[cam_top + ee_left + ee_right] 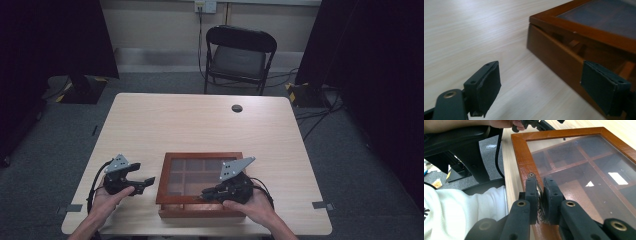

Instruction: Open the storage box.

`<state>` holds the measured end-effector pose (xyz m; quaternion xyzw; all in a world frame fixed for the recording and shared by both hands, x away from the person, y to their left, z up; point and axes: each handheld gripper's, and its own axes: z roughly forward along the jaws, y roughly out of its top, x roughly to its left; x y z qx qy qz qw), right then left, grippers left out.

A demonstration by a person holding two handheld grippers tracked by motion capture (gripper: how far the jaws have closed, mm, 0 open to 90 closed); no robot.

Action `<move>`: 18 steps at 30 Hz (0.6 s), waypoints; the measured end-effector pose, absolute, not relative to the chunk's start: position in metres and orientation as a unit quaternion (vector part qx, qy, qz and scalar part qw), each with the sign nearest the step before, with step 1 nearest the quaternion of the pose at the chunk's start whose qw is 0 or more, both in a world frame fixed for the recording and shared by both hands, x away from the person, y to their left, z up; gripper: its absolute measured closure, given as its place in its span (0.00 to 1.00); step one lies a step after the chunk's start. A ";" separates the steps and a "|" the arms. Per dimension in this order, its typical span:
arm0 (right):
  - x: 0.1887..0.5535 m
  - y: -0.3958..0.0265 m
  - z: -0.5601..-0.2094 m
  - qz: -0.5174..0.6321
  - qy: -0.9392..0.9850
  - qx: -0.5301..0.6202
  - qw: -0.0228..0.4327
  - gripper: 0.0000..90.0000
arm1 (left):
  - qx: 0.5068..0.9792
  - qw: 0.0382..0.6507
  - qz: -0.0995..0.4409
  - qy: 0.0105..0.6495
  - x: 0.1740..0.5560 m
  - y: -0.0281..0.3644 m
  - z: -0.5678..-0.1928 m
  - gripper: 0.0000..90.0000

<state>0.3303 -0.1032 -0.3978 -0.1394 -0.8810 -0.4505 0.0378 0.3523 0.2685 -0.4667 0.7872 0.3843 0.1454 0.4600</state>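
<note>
So there's a wooden box (200, 185) with a glass lid sitting at the near edge of the table (200, 120), right in front of the person. The right gripper (540, 195) has its jaws pressed together on a small metal clasp (539, 192) on the lid's front rail. Looks to me like they're opening it: in the left gripper view there's a gap between lid and base, so I'd guess the lid's just cracked, nowhere near swung up. Compartments inside look empty through the glass, though it's murky.

The left gripper (131, 181) is just beside the box's left side, jaws spread wide, holding nothing. Maybe it's going to steady the base.

Nothing much is in the way. The rest of the tabletop is bare apart from a cable hole (237, 108), and there's a folding chair (239, 55) beyond the far edge.
</note>
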 end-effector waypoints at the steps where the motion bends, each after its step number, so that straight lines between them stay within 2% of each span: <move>1: 0.331 -0.103 -0.397 -0.449 -0.882 -0.139 0.036 0.92 | 0.791 0.456 0.154 0.379 0.352 0.268 -0.466 0.17; 6: 0.331 -0.103 -0.393 -0.451 -0.881 -0.139 0.032 0.92 | 0.800 0.457 0.150 0.358 0.349 0.263 -0.465 0.17; 7: 0.331 -0.103 -0.394 -0.451 -0.881 -0.139 0.033 0.92 | 0.795 0.472 0.131 0.357 0.350 0.263 -0.465 0.17; 18: 0.331 -0.103 -0.394 -0.449 -0.881 -0.143 0.036 0.92 | 0.810 0.474 0.129 0.321 0.347 0.252 -0.465 0.17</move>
